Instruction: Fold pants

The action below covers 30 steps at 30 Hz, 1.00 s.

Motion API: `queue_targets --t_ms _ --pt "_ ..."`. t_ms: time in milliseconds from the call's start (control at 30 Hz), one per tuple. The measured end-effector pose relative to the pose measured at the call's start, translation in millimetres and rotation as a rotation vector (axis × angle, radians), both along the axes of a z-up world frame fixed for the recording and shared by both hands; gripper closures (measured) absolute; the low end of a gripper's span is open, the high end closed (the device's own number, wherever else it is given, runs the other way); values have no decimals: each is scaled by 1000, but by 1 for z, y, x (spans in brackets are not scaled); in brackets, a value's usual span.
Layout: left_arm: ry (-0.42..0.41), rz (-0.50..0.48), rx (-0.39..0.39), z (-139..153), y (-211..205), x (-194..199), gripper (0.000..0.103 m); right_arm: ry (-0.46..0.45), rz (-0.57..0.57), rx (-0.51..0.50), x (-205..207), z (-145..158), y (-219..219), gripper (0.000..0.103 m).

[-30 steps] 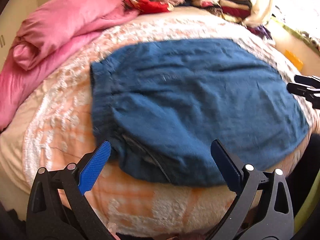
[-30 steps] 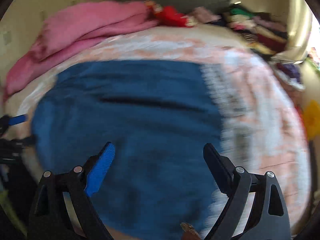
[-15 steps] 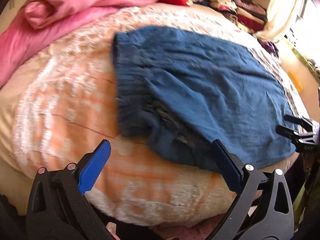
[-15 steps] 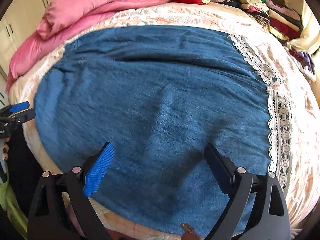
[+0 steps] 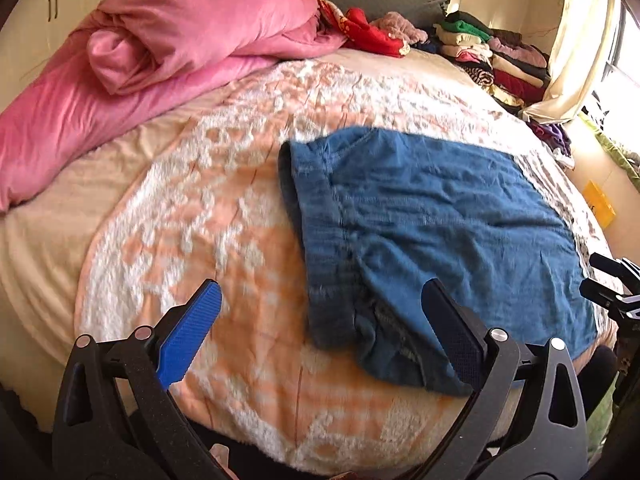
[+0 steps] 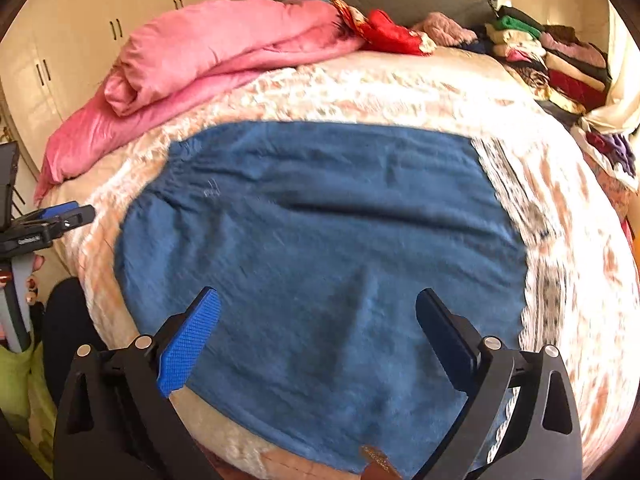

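Blue denim pants [image 5: 432, 232] lie flat on the bed, folded into a broad rectangle with lace trim at the right end, waistband at the left. My left gripper [image 5: 320, 328] is open and empty, hovering above the near left corner of the pants, its right finger over the waistband. In the right wrist view the pants [image 6: 320, 248] fill the middle, and my right gripper [image 6: 316, 332] is open and empty above their near edge. Each gripper shows at the edge of the other's view: the right gripper [image 5: 608, 288] and the left gripper [image 6: 52, 220].
A peach and white bedspread [image 5: 208, 208] covers the bed. A rolled pink duvet [image 5: 160, 48] lies at the back left. Red fabric [image 5: 372, 34] and stacks of folded clothes [image 5: 496, 60] sit at the back right. White cupboards [image 6: 80, 40] stand left.
My left gripper has pulled back and to the left, so the pants now sit further right in its view. My right gripper has drawn back a little. Both stay open.
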<state>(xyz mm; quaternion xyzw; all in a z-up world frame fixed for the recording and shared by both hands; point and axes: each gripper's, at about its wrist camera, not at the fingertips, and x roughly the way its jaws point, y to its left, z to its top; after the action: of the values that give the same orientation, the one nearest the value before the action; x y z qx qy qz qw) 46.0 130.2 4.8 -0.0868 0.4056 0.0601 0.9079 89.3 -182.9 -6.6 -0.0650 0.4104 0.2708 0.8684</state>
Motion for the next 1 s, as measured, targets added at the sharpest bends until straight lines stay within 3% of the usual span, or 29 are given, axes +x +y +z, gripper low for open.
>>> queue_targets --t_ms 367,1000 --pt "2 1 9 -1 21 56 9 -55 31 12 54 26 43 5" --pt "73 1 26 -31 53 157 9 -48 88 -101 156 1 117 5"
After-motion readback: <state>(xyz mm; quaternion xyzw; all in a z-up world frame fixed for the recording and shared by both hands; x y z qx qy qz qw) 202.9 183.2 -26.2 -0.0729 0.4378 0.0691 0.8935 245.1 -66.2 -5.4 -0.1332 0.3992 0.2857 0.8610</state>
